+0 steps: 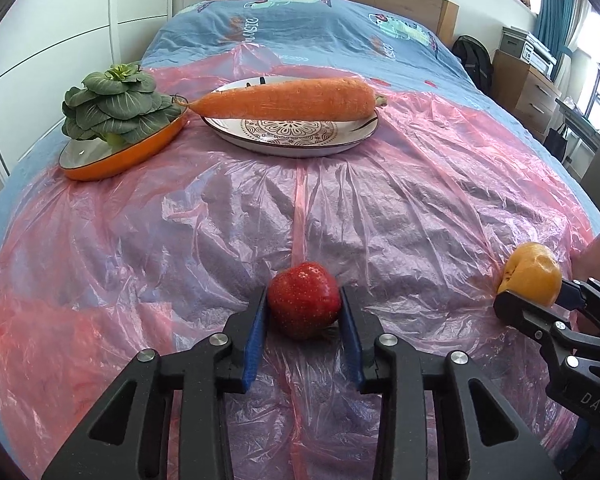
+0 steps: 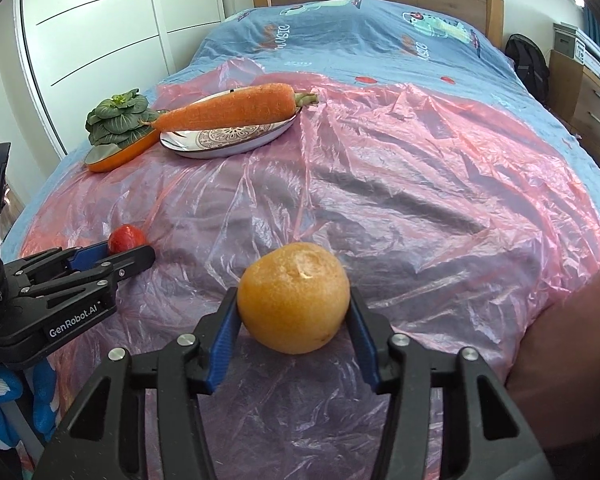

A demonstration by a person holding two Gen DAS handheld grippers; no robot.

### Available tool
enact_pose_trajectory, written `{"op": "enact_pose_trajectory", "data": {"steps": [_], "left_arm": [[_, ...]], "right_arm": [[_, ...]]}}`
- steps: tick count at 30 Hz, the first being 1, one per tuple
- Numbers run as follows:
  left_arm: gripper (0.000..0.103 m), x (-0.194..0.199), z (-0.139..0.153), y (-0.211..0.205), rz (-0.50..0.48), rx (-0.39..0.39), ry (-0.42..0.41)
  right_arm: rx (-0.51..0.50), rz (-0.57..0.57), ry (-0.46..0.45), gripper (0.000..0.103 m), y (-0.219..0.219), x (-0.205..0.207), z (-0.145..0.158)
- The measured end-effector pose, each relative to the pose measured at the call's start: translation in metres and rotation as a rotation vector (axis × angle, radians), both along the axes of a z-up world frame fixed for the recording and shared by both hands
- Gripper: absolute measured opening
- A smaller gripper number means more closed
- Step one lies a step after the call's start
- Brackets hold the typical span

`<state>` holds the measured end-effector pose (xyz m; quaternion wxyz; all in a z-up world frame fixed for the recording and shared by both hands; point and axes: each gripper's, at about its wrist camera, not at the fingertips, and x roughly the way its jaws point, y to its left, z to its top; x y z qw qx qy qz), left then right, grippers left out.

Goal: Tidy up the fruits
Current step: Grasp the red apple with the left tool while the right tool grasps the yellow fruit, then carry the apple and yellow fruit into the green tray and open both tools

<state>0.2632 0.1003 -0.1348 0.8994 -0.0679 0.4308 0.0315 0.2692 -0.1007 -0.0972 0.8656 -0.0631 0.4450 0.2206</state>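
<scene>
Pink plastic sheeting [image 1: 340, 208] covers the bed where I work. My left hand-held gripper [image 1: 304, 312] is clamped on a red strawberry [image 1: 303, 298] lying on it; my right hand-held gripper [image 2: 294, 312] pinches an orange [image 2: 293, 298] at its sides.

"GenRobot.AI" on the left gripper [image 2: 130, 258], "DAS" on the right gripper [image 1: 530, 304], "MUSIC" on the bedspread [image 2: 340, 40]
</scene>
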Motion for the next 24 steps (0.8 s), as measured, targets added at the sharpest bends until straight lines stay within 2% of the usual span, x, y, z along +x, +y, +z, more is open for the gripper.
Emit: {"op": "enact_pose_trajectory", "data": {"steps": [11,17,24], "left_arm": [[0.030,-0.025,0.038,0.005,0.031,-0.004,-0.044],[0.030,-0.057,0.064,-0.006,0.014,0.004,-0.067],[0.030,-0.103,0.079,-0.031,0.002,0.023,-0.041]], "right_arm": [[0.061,0.036,-0.019,0.082,-0.003,-0.036,0.036],[0.090,0.071,-0.011,0.082,-0.012,-0.075,0.055],[0.091,0.085,0.006,0.082,-0.033,-0.119,0.067]]}}
